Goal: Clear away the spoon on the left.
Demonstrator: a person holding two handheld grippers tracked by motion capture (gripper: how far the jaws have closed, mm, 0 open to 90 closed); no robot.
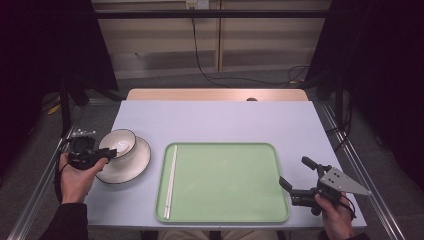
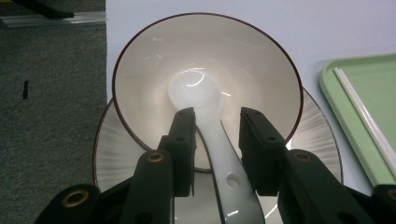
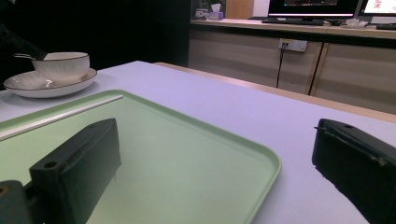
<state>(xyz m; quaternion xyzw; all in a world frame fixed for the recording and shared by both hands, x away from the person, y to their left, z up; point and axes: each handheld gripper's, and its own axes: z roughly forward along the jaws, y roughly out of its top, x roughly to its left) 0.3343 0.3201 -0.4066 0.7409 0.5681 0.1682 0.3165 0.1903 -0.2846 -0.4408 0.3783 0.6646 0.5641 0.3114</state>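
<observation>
A white bowl [image 1: 121,142] with a dark rim stands on a matching plate [image 1: 136,166] at the table's left. In the bowl [image 2: 154,60] lies a white ceramic spoon [image 2: 198,95], its handle running back between the jaws of my left gripper [image 2: 217,116]. One jaw is at the handle, while a gap shows beside the other. That left gripper [image 1: 111,152] is held at the bowl's near left side. My right gripper [image 1: 292,170] is wide open and empty at the right edge of the green tray [image 1: 225,180]. A pair of white chopsticks [image 1: 171,180] lies along the tray's left side.
The pale table [image 1: 220,120] ends just left of the plate and right of my right hand. A wooden surface [image 1: 215,94] adjoins its far edge, with cables [image 1: 240,79] on the floor beyond. In the right gripper view the tray [image 3: 187,154] stretches ahead toward the bowl [image 3: 63,65].
</observation>
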